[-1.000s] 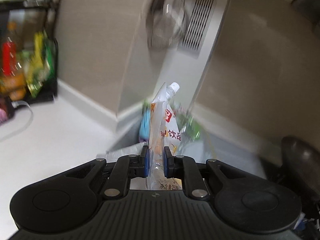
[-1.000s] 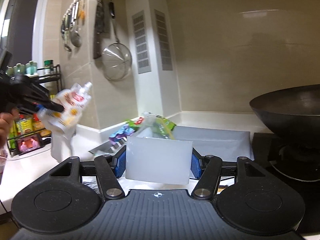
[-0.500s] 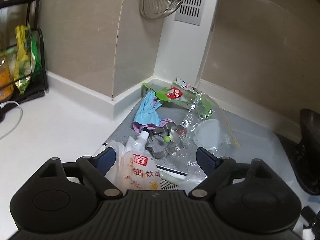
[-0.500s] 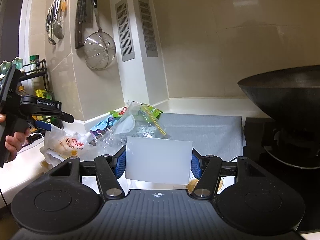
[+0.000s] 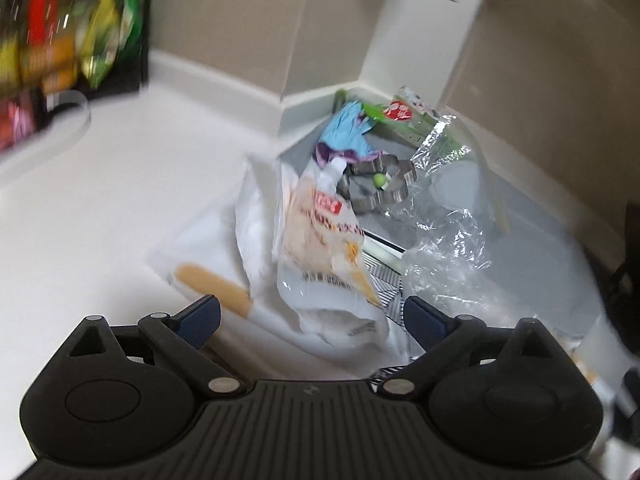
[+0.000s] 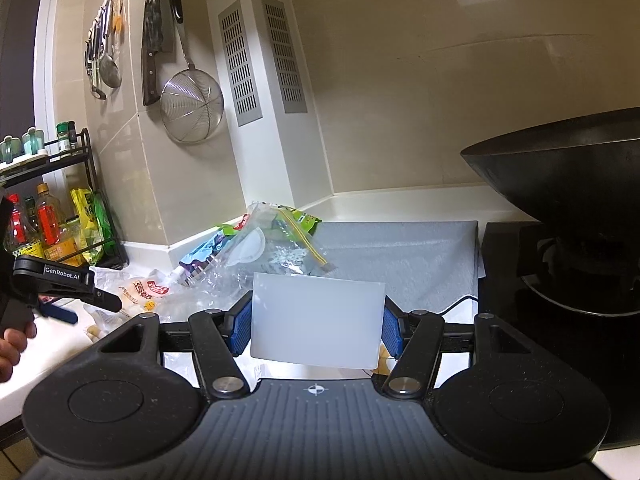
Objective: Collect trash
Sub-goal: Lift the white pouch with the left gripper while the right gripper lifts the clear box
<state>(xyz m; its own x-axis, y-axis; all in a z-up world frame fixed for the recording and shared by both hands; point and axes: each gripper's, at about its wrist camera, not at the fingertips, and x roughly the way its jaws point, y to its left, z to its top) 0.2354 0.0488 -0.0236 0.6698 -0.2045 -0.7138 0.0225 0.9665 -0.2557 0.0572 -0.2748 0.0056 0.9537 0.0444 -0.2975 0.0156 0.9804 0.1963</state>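
A white and orange drink pouch [image 5: 320, 240] lies on the counter at the edge of a trash pile, resting against a white wrapper [image 5: 212, 284]. My left gripper [image 5: 312, 312] hovers just over its bottom end; its jaws are opening and stand wide, with the pouch between them but the pads clear of it. The right wrist view shows the same pouch [image 6: 144, 290] and the left gripper [image 6: 90, 309] at the left. My right gripper [image 6: 316, 324] is shut on a white plastic sheet [image 6: 316, 316], held upright.
The pile holds a blue glove [image 5: 346, 132], a metal cookie cutter [image 5: 376, 184], a green wrapper [image 5: 396, 114] and a clear zip bag [image 6: 276, 248] on a grey mat [image 6: 400, 252]. A black wok [image 6: 560, 168] sits right, a bottle rack [image 6: 60, 220] left.
The left gripper came down, opened wide and let go of the drink pouch, which now lies on the counter by the pile. The right gripper still holds the white sheet.
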